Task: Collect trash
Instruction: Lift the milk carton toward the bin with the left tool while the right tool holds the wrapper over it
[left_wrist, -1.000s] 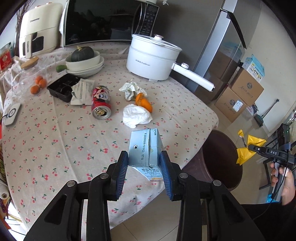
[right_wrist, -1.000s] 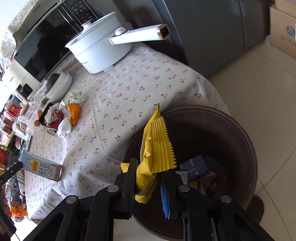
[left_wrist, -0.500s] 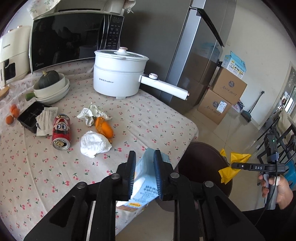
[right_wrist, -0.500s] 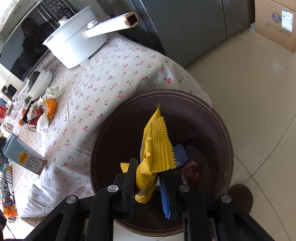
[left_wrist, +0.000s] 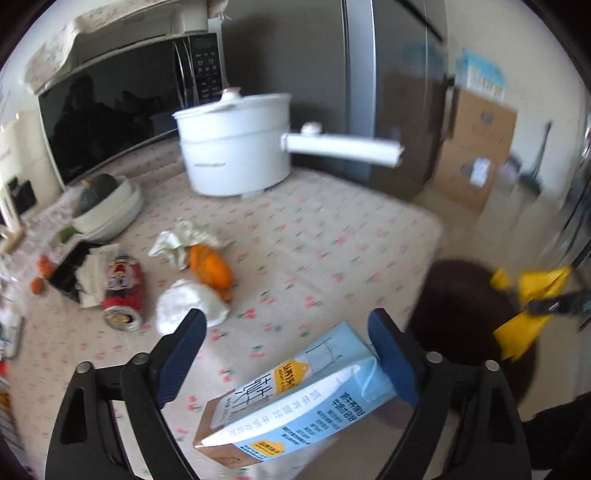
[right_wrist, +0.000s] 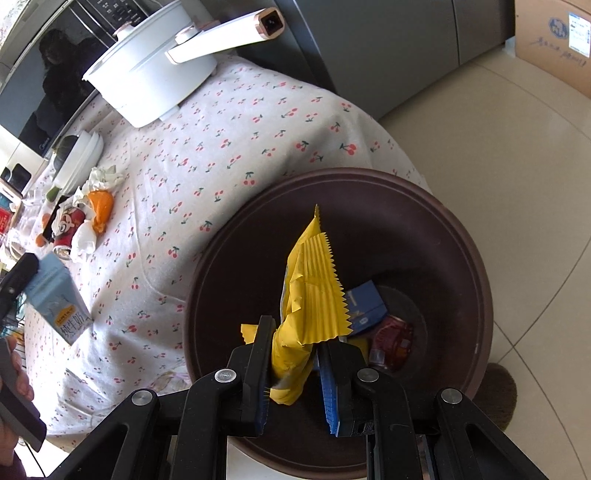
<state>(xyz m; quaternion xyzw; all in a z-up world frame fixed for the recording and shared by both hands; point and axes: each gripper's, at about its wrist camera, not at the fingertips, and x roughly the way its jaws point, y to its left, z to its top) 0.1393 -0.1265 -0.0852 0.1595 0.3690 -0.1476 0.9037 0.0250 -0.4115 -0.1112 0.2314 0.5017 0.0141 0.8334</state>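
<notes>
The right wrist view alone looks down into the bin (right_wrist: 465, 236): on its floor lie one blue box (right_wrist: 364, 306) and one red can (right_wrist: 391, 341), with a little more trash half hidden behind the gripper. The right gripper (right_wrist: 293, 373) hangs over the bin's near side, pointing down, its jaws clamped on the crumpled lower end of one yellow wrapper (right_wrist: 310, 295), whose serrated edge stands up above the bin's middle. The left wrist view alone shows the left gripper (left_wrist: 288, 354) with its jaws spread wide; the one carton (left_wrist: 295, 398) lies tilted between them, its upper corner against the right finger (left_wrist: 391, 358) and well off the other, though motion blur makes it hard to say whether it is held or loose. From the right wrist view the carton appears left of the bin, over the tabletop (right_wrist: 229, 140) edge. Left of the bin on the tabletop lie a second red can (left_wrist: 122, 291), two white paper wads (left_wrist: 188, 306) (left_wrist: 184, 240) and one orange scrap (left_wrist: 212, 267) between them. Beyond these stands one white pot (left_wrist: 236, 144) with a long handle, and further left a stack of bowls (left_wrist: 110, 206). The left view also catches the wrapper, blurred, above the bin's far side.
</notes>
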